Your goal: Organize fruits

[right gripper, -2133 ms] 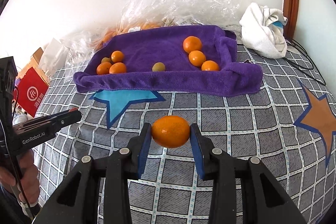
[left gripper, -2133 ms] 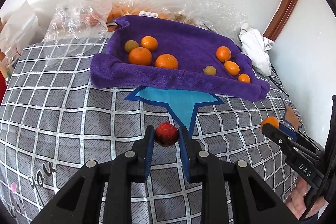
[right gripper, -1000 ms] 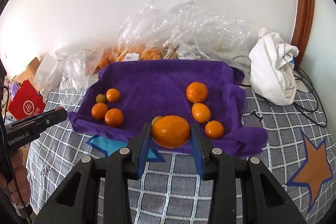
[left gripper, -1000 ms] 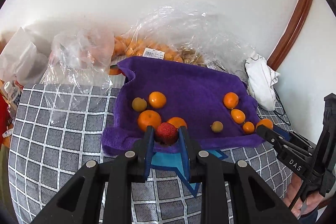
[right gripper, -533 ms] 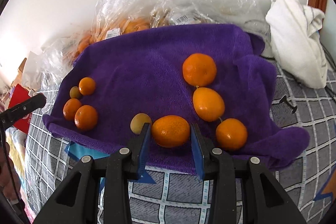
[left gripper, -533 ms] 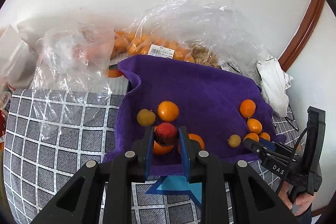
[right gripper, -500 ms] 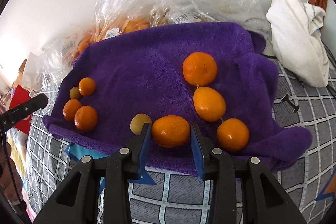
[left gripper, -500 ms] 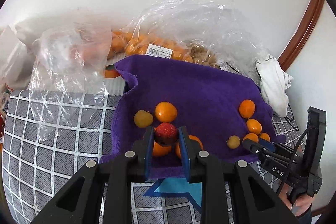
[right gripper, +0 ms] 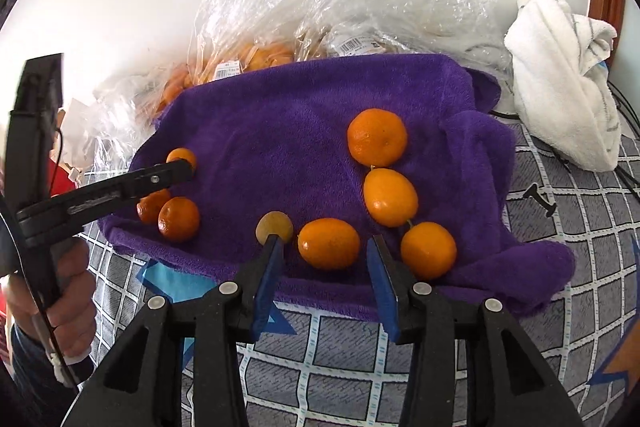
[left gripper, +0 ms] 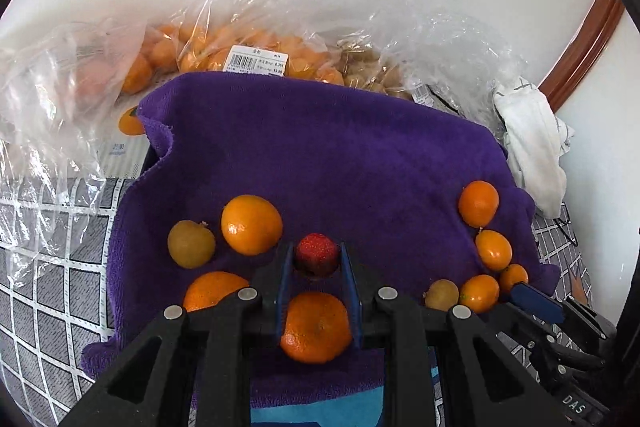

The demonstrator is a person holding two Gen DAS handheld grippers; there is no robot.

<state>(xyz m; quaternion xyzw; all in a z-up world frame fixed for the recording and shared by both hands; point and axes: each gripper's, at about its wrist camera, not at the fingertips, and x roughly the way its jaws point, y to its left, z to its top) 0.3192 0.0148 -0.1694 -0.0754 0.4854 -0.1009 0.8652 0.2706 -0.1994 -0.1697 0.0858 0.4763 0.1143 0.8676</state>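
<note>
Left gripper (left gripper: 316,259) clamped on small red bumpy fruit (left gripper: 316,254); right gripper (right gripper: 326,253) just opening, pads clear of oval orange citrus fruit (right gripper: 329,243) on purple plush towel (right gripper: 280,147), six o'clock edge.

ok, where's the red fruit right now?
Left wrist view, centre: the red fruit is clamped in the left gripper over the purple towel, just beyond an orange.

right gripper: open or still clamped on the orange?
Open. The right gripper has just been opening: its blue pads stand clear of the orange, which rests on the purple towel between them.
</note>
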